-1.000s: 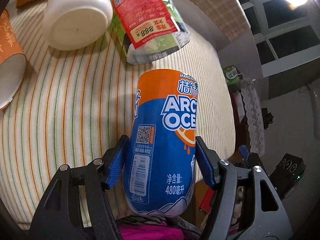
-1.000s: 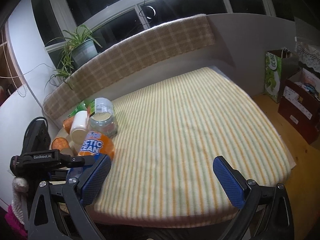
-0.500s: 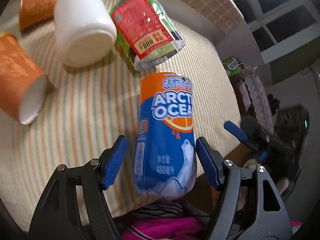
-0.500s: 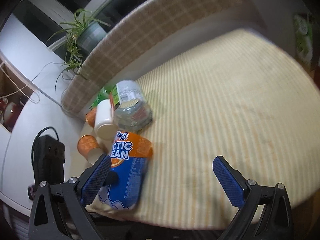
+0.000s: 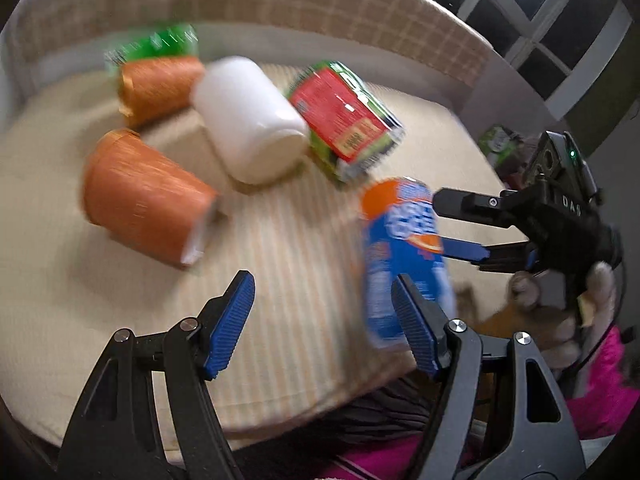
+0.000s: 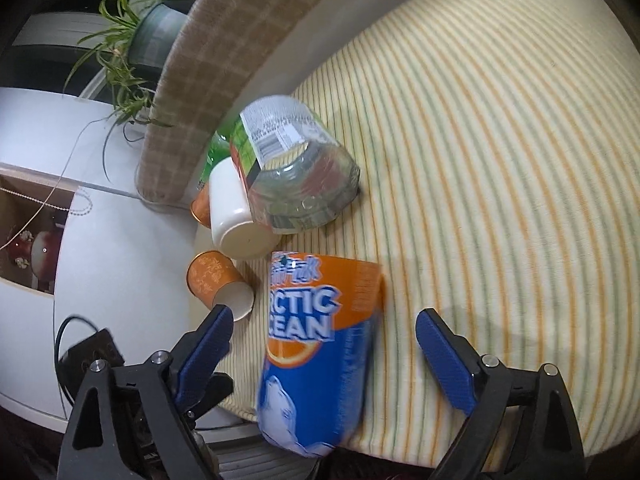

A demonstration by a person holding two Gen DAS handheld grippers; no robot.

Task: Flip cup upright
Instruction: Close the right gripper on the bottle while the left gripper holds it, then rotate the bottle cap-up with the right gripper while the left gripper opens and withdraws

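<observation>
A blue and orange Arctic Ocean cup [image 6: 316, 352] lies on its side at the near edge of the striped tablecloth; it also shows blurred in the left wrist view [image 5: 404, 256]. My right gripper [image 6: 322, 354] is open, its jaws on either side of the cup without touching it. My left gripper [image 5: 324, 320] is open and empty, to the left of the cup. An orange paper cup [image 5: 148, 204] lies on its side, mouth toward me, also in the right wrist view [image 6: 218, 284]. A white cup [image 5: 252, 120] lies on its side behind it.
A second orange cup [image 5: 160, 84] and a green and red labelled bottle [image 5: 348, 120] lie near the back; the bottle shows in the right wrist view [image 6: 296, 172]. A checked cushion [image 6: 224, 48] borders the table. The striped cloth [image 6: 500, 160] stretches to the right.
My left gripper has let go of the Arctic Ocean cup and swung left. The cup now lies on the cloth. My right gripper has moved in around it.
</observation>
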